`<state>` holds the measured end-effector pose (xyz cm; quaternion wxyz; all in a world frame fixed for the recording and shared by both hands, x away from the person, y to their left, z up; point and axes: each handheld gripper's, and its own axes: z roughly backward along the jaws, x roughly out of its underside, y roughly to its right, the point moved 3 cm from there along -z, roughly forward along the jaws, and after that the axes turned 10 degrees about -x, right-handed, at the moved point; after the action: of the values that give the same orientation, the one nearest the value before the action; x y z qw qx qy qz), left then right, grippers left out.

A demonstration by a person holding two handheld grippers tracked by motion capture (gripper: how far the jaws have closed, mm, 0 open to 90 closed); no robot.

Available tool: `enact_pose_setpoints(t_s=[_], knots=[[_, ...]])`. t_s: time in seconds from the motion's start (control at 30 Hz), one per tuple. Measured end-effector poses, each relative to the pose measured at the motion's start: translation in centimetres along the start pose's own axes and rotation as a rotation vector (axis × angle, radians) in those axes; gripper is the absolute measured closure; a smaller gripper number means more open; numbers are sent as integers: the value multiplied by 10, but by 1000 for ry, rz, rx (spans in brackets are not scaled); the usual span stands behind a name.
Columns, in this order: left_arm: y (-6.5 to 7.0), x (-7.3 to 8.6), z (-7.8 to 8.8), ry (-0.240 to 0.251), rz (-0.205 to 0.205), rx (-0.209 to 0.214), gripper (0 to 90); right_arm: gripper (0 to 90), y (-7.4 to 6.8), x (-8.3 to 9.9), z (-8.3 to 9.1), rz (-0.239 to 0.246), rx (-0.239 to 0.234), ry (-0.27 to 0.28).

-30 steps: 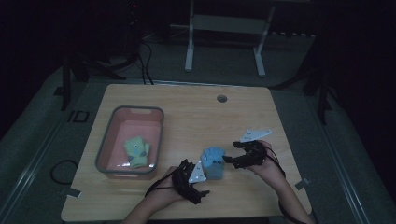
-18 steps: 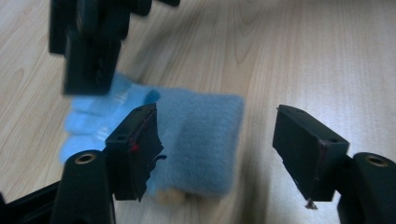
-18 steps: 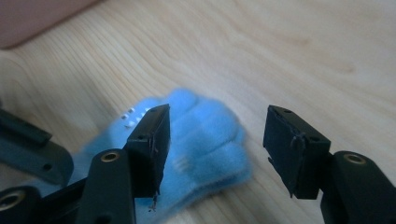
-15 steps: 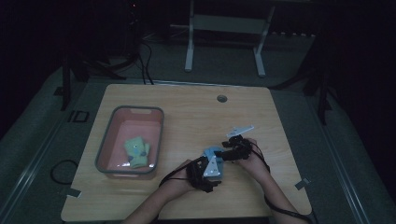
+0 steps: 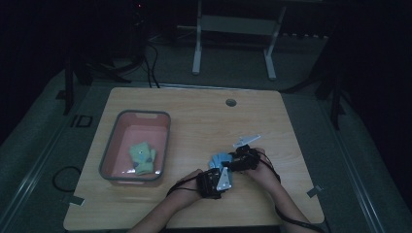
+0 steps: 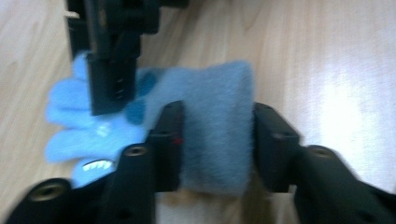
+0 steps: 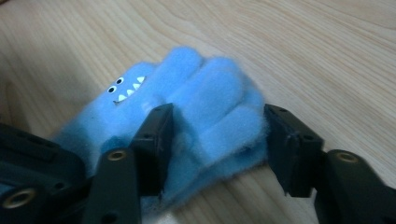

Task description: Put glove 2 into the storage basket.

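Gripping the cuff end of a blue fleece glove (image 6: 205, 126), the left tongs (image 6: 217, 135) have both pads pressed against the fabric, the jaws having just been closing with the cuff between them. The right tongs (image 7: 215, 140) straddle the glove's finger end (image 7: 205, 112); their jaws have likewise just been closing, with one pad against the fleece and the other just at its edge, so a firm clench cannot be confirmed. In the left gripper view the right tongs' black jaw lies over the glove's fingers. The glove bears a small toothed monster face with two eyes (image 7: 128, 88) and lies flat on the wooden table (image 5: 204, 116), toward its near right part, between the two hands. Well apart to the left stands a pink bin (image 5: 116, 145) holding a green glove (image 5: 142, 158).
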<state>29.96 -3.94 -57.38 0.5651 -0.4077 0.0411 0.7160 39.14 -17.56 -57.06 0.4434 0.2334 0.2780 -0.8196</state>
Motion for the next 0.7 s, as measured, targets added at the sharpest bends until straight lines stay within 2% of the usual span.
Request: enact_pose_setpoints(t_s=[0.03,0.07,0.1,0.13,0.2,0.27,0.33,0.37,0.43,0.7], knots=[[-1,0,0,-1,11,4,624,574,-1,-1,0,-5,-8,-4],[-2,0,0,0,18,6,649,654,-2,-1,-1,-3,-16,-10],[-3,0,1,0,24,4,678,684,-3,-2,-2,-9,-36,-15],[-3,0,1,0,24,4,702,684,-3,-2,-2,-9,-36,-15],[-5,-1,2,8,37,11,725,770,-7,-6,-2,0,-23,-33],[-8,-1,5,8,41,32,740,798,-9,-9,0,6,-15,-27],[-9,-1,6,6,47,36,747,804,-11,-11,1,15,-19,-27],[-10,-3,10,-3,30,29,747,810,-12,-12,2,17,-18,-21],[-12,-4,14,-6,21,24,751,819,-14,-16,8,0,-46,-3],[-22,-16,33,-9,-4,-20,758,822,-23,-33,24,12,-48,55]])
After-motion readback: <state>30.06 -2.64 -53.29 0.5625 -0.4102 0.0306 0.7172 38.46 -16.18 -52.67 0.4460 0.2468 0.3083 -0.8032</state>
